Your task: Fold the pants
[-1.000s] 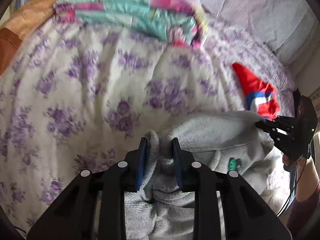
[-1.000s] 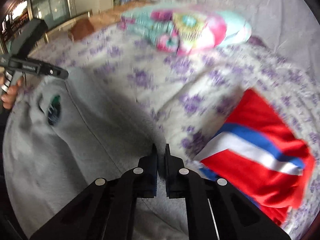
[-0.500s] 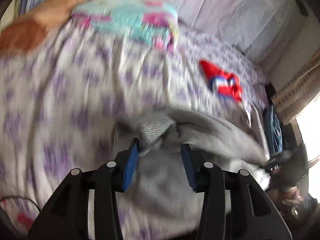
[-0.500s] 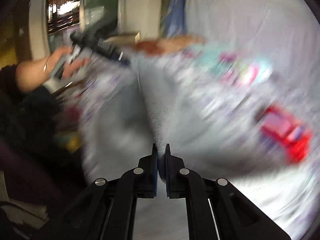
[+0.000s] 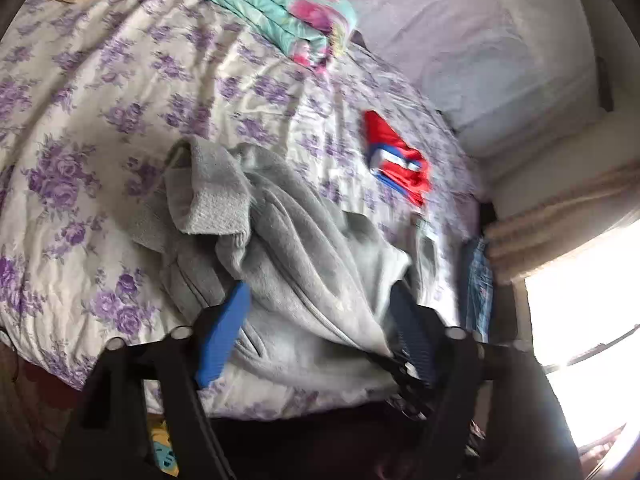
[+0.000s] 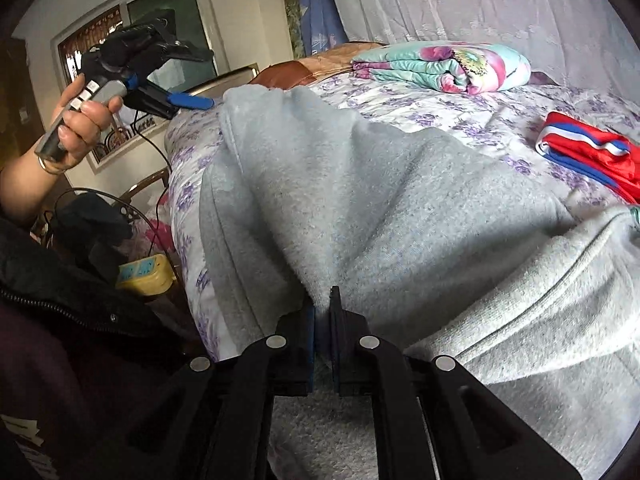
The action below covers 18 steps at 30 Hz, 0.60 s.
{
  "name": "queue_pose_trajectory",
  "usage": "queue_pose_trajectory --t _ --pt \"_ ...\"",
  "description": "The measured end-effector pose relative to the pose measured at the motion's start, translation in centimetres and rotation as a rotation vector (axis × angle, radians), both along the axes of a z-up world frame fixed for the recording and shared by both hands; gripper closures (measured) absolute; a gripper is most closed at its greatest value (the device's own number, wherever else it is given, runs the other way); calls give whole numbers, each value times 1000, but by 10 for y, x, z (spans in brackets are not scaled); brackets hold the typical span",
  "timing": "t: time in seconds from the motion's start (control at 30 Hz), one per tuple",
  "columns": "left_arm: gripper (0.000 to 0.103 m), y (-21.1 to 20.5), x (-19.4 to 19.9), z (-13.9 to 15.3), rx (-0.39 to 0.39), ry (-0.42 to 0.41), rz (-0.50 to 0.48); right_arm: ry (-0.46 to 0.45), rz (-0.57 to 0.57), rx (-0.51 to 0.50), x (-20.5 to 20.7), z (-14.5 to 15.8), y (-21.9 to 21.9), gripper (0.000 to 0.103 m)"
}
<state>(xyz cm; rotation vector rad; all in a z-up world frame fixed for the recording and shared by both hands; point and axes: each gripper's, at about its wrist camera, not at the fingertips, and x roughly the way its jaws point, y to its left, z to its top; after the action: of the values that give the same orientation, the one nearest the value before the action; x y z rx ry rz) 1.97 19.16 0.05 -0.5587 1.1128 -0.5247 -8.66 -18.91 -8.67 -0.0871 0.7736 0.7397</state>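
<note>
Across the bed (image 5: pixel 100 128), spread with a purple-flowered sheet, the grey pants (image 6: pixel 400 208) lie bunched; the right gripper (image 6: pixel 322 312) has its jaws pinched on a fold, while the left gripper (image 5: pixel 316 336) is raised, jaws spread wide and holding nothing. Farther off lie a red garment (image 6: pixel 592 156) and a folded quilt (image 6: pixel 444 66), with a window (image 6: pixel 132 40) behind

A bed (image 6: pixel 460 120) with a purple-flowered sheet fills the room. Behind it hangs a pale lilac curtain (image 6: pixel 460 4); left of the bed, a dark window (image 6: pixel 160 24) sits in a cream wall.
</note>
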Motion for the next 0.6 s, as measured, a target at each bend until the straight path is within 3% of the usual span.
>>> queue_pose_trajectory --t 0.1,0.17,0.23,0.3,0.33,0.37,0.43,0.53,0.6 --pt "31 -11 12 -31 36 140 39 -4 -9 8 -3 0 -2 96" --pt "32 -20 17 -47 61 189 51 -4 -16 17 -4 0 -3 96" --pt "32 -24 21 -47 63 172 80 -6 -18 21 -4 0 -3 96" --pt "44 -24 27 -37 18 126 111 -27 -3 12 -6 4 -2 96" --pt "56 -25 30 -30 10 101 113 -40 6 8 -7 8 -2 96" --pt "77 -24 32 -21 9 71 123 -57 15 4 -8 14 -2 96" --pt "90 -24 32 -7 35 26 135 -99 32 39 -12 34 -5 96" --pt "92 -19 18 1 65 -7 159 -138 51 67 -21 55 -3 96" --pt "92 -10 5 -5 79 0 179 -117 88 52 -27 49 5 96"
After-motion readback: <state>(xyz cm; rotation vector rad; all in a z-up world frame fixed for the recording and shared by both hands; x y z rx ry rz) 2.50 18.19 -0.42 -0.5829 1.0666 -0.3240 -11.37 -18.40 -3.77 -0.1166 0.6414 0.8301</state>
